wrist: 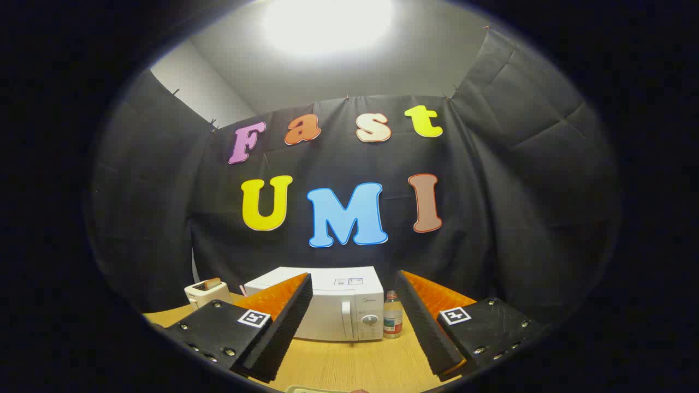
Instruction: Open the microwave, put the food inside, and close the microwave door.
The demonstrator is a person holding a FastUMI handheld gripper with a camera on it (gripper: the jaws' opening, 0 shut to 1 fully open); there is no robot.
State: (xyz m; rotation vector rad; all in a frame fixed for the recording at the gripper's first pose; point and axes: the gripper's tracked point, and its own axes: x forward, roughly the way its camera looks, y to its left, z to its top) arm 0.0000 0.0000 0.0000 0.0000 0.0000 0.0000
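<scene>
The gripper (354,327) gapes wide and empty, the seemingly closed microwave (327,305) beyond its fingers.

The gripper (355,322) has two long wedge-shaped fingers (284,327) whose inner faces are ribbed with fine ridges. Each finger is fixed to a flat black plate (218,330) dotted with small silver screws. A square white tag (254,317) with a black pattern sits on each plate.
</scene>
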